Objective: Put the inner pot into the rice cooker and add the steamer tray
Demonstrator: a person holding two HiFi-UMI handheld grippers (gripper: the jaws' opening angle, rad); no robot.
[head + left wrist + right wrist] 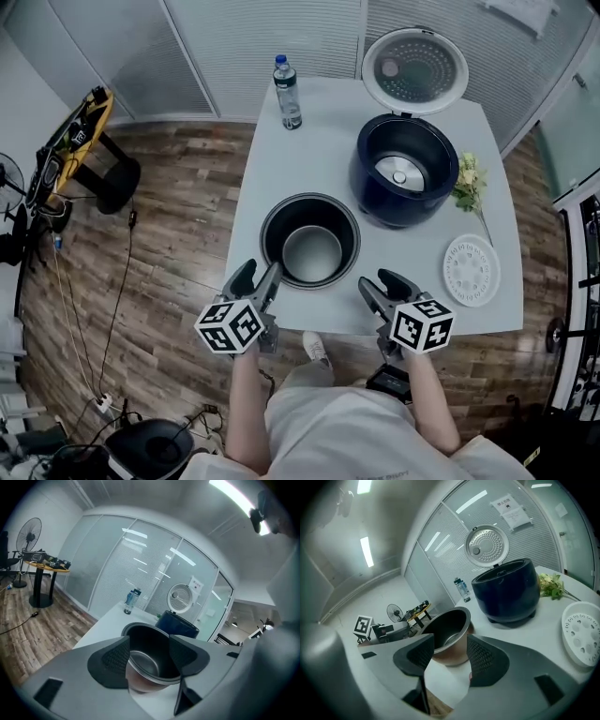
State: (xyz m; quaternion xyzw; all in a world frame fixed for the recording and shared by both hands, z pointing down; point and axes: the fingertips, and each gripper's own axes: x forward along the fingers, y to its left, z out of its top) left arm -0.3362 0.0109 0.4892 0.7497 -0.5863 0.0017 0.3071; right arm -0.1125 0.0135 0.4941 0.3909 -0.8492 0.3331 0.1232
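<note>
Both tools spread, nothing pinched: left tool (258, 277) is just beside the near-left rim of the inner pot (312, 251), right tool (382, 286) is off its near-right side at the bench (319, 150) edge. Inner pot stands upright on the bench in front of the rice cooker (371, 184), whose lid (414, 68) is up. Steamer tray (471, 270) lies flat on the bench, right of the inner pot.

inner pot (310, 240): dark matt lining, brushed-metal base. Rice cooker (403, 170): glossy navy plastic. Steamer tray (471, 270): white plastic. Counter (253, 169): smooth, matt white.
</note>
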